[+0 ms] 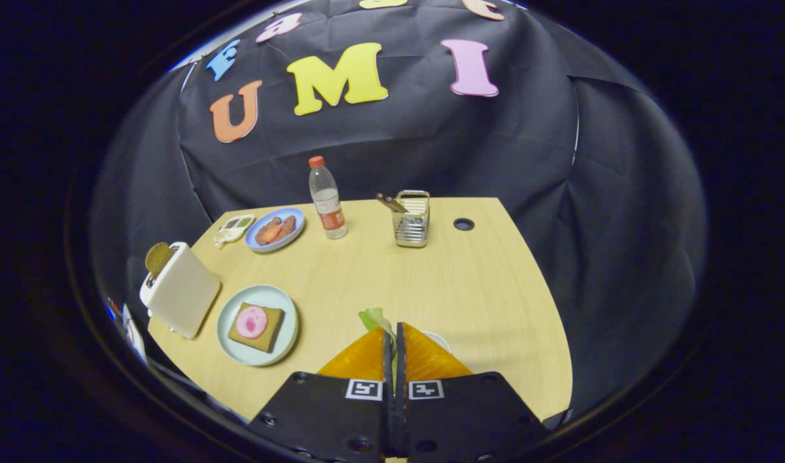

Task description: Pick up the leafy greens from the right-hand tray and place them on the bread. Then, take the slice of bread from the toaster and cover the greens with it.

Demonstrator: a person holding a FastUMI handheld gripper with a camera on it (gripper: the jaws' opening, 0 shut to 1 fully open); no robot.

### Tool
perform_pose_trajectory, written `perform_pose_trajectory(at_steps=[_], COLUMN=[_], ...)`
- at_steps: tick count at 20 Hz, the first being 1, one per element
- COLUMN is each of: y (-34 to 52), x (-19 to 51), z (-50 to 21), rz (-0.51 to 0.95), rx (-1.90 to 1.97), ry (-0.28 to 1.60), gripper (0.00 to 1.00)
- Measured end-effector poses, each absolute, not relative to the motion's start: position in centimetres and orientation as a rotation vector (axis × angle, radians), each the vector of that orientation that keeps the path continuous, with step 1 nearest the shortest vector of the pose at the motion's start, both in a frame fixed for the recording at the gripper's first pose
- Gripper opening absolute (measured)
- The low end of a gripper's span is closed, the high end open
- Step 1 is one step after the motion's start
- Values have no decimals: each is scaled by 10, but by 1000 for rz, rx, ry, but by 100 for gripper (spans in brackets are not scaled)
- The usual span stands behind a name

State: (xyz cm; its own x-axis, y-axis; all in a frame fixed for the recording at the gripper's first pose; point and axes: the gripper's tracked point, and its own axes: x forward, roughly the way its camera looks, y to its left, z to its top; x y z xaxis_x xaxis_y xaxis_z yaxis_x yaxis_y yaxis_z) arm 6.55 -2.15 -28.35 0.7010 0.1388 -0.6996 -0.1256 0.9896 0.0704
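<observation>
Gripper view: the gripper (392, 329) has its two fingers brought almost together, with only a thin slit between them, and a piece of the leafy greens (374, 317) comes out at their tips. I judge that both fingers press on the greens, so the leaf is grasped. Just behind the right finger a small part of the white tray (439, 339) is visible on the wooden table (444, 283).

The step in hand seems to be the first one: the greens are taken, but they are not yet on the bread. The bread with a pink slice on top (257, 325) lies on a pale round plate (227, 335), to the left of the fingers and a little ahead of them. The next move calls for carrying the leaf to the left, over this plate, and opening the fingers above the pink slice so that the greens fall flat on it.

Beside the plate, further left, stands the white toaster (183, 296) with the second slice of bread (158, 257) standing up out of its slot. Beyond, near the wall, are a blue plate with food (275, 229), a water bottle (327, 199) and a metal holder (412, 218).
</observation>
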Motion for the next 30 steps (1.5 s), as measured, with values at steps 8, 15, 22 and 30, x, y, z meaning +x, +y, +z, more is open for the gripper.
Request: perform_pose_trajectory(at_steps=[8,15,22,30], y=[119,272,298,228], x=[52,44,54,67], z=[-255,-281,-340,-377], rz=[205,317,251,130], rx=[53,185,319,213], ry=[755,830,926,946], gripper=[0,0,0,0])
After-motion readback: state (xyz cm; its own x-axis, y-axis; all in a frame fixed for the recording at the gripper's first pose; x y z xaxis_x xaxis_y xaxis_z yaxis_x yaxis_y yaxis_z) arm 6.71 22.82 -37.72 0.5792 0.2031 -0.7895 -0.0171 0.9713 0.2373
